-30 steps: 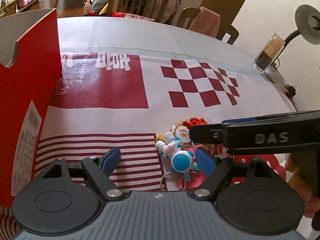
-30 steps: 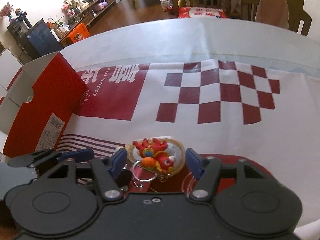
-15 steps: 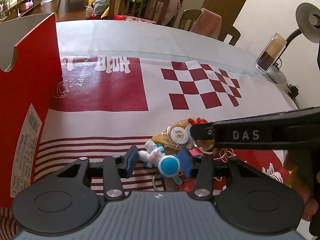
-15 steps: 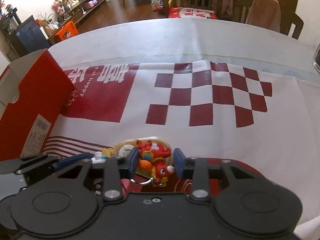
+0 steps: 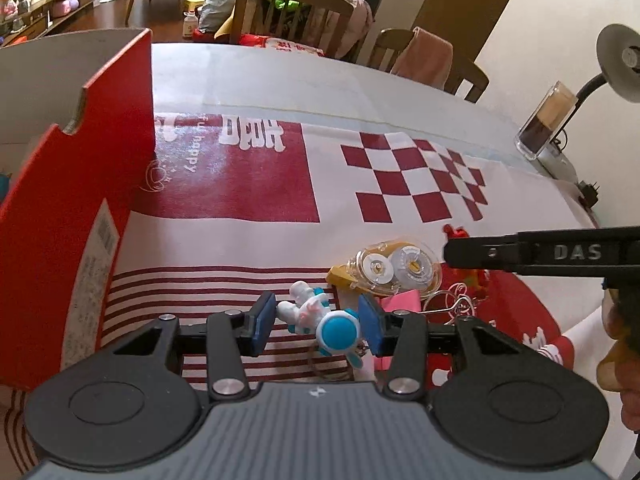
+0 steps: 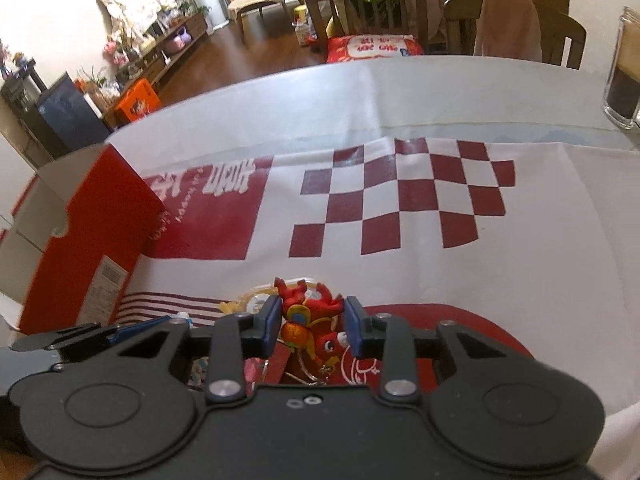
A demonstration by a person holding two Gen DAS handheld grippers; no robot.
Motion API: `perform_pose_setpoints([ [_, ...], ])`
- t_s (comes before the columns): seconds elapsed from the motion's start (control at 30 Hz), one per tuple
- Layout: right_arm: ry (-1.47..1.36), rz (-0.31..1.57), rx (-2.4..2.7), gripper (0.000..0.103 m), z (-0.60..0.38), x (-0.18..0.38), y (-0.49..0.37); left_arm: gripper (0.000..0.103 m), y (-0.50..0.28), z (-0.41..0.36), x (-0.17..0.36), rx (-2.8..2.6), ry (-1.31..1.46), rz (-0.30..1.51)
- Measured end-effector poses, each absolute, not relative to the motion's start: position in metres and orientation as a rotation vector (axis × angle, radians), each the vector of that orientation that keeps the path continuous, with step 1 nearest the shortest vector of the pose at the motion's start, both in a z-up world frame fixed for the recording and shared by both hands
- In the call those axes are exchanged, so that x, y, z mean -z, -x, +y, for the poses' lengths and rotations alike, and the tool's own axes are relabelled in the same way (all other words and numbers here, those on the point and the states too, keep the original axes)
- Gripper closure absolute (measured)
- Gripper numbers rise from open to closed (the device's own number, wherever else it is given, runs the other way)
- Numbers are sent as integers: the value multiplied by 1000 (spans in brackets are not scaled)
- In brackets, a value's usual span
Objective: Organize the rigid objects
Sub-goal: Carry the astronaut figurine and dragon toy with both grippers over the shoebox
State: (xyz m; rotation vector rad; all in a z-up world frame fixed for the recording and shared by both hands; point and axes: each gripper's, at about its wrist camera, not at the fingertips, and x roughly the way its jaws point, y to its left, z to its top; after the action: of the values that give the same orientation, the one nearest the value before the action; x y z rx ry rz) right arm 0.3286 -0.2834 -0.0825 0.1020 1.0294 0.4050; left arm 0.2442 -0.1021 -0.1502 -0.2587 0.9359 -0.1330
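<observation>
A white and blue astronaut keychain figure [image 5: 320,316] lies on the striped cloth, and my left gripper [image 5: 316,322] is shut on it, blue pads pressing both sides. My right gripper [image 6: 313,323] is shut on a red dragon keychain figure [image 6: 310,312], held just above the cloth. In the left wrist view a black finger [image 5: 520,254] of the right gripper crosses from the right, with the red figure [image 5: 456,234] peeking behind its tip. A clear and yellow correction tape dispenser [image 5: 394,268] lies between both grippers. An open red shoebox [image 5: 80,200] stands at the left.
A pink item [image 5: 400,300] and a wire key ring [image 5: 452,304] lie beside the tape dispenser. A glass jar [image 6: 622,80] and a desk lamp [image 5: 620,64] stand at the table's far right edge. Wooden chairs [image 6: 364,4] line the far side. The red shoebox [image 6: 100,240] sits left.
Both grippers closed, the left onto the astronaut figure and the right onto the red dragon figure. The right one then rose a little with its figure, uncovering the tape dispenser.
</observation>
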Motion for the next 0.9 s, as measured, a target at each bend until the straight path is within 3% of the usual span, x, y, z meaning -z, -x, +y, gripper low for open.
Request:
perform_pose_setpoints([
  [0.9, -73, 871, -444, 71, -251, -27, -282, 58, -216, -59, 38, 227, 243, 778],
])
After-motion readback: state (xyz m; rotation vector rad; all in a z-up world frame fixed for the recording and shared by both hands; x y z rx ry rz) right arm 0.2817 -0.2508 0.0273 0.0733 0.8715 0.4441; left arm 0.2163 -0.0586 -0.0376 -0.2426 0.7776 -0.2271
